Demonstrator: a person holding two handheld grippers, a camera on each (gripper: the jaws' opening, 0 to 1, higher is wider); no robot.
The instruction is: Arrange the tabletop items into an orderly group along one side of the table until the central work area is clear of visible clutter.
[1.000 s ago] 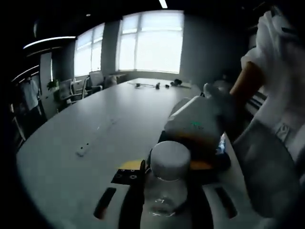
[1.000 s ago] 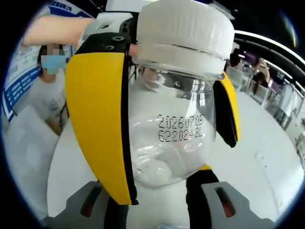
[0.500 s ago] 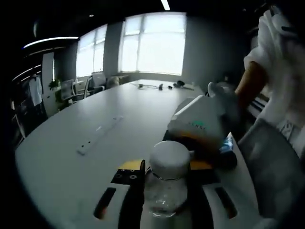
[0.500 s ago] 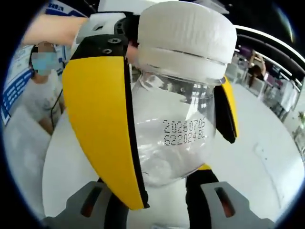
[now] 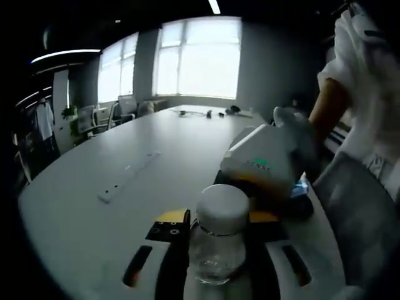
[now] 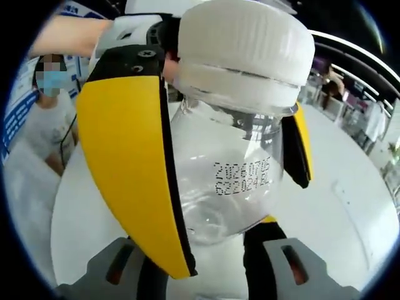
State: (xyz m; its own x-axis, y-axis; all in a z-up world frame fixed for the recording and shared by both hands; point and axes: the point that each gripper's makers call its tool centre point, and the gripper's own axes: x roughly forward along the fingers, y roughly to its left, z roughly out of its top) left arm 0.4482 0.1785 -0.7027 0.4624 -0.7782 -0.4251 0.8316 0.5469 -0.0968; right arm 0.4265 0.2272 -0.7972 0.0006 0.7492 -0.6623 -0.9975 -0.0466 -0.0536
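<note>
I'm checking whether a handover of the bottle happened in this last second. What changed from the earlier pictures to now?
Nothing was let go or newly taken. The clear bottle with its white cap stays clamped between the yellow jaws of both the left gripper and the right gripper. In the right gripper view it has drifted slightly and tilted a little; that could be camera motion. The table looks unchanged.

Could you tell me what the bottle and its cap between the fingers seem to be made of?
The bottle looks like clear, glossy thin plastic: the room shows through it and a printed date code sits on its wall. The cap seems opaque white plastic, matte, with fine ribbing around its side.
</note>
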